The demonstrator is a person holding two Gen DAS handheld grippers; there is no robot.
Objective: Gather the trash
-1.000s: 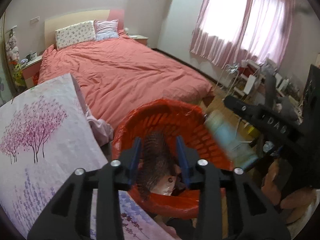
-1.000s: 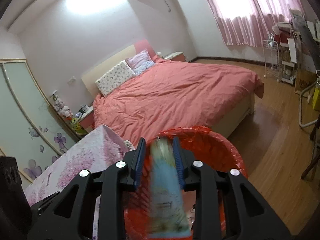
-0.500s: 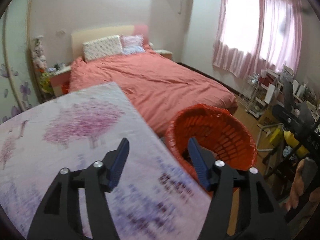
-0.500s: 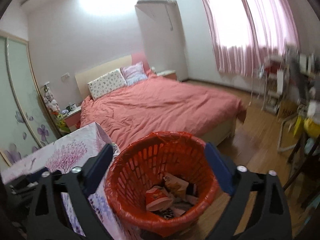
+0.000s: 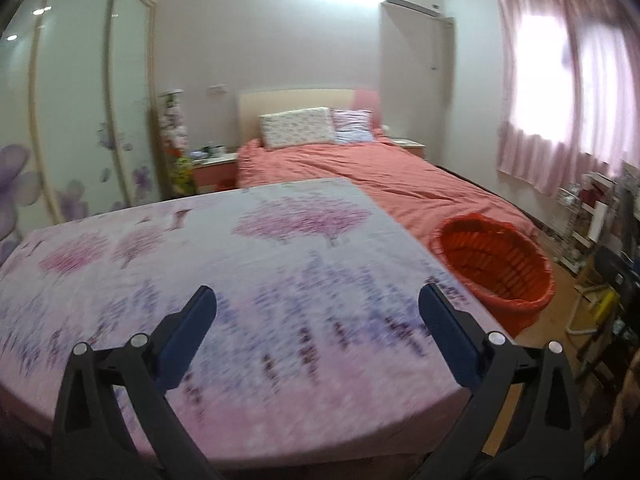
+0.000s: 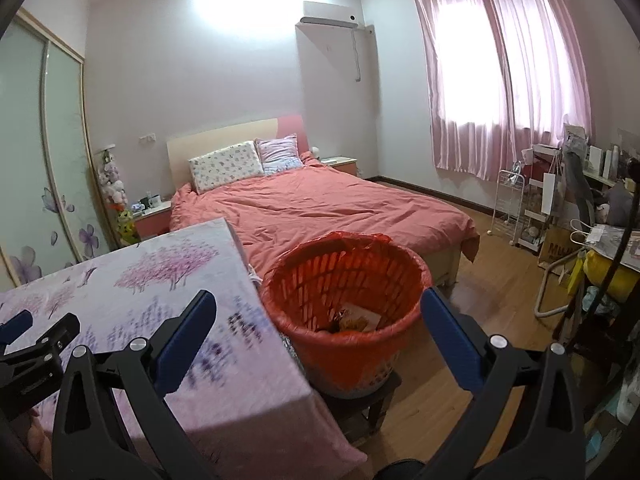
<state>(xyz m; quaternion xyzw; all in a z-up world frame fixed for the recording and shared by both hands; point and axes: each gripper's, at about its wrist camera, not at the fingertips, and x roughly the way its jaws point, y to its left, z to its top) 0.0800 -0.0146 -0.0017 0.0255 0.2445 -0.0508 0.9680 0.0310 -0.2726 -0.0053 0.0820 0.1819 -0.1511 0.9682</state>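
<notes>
Now emptied, both grippers, left (image 5: 316, 312) and right (image 6: 318, 316), having just spread wide, hang apart; the red trash basket (image 6: 344, 344) sits nearer the right, ahead.

A table (image 5: 280, 280) covered by a pink-and-lilac cloth (image 6: 168, 276) printed with blossom trees fills the near ground; the cloth hangs over the table's edges, and its top shows nothing but the print. Just beside the table's right edge a red basket (image 6: 348, 344), lined with a red bag, stands on a low dark stool (image 6: 372, 404) that rests on the wooden floor (image 6: 500, 312). Wrappers (image 6: 356, 318) lie in the basket's bottom. Beyond the table's far edge stands a bed (image 6: 320, 208) with a coral cover and two pillows (image 6: 226, 166) at its head.
</notes>
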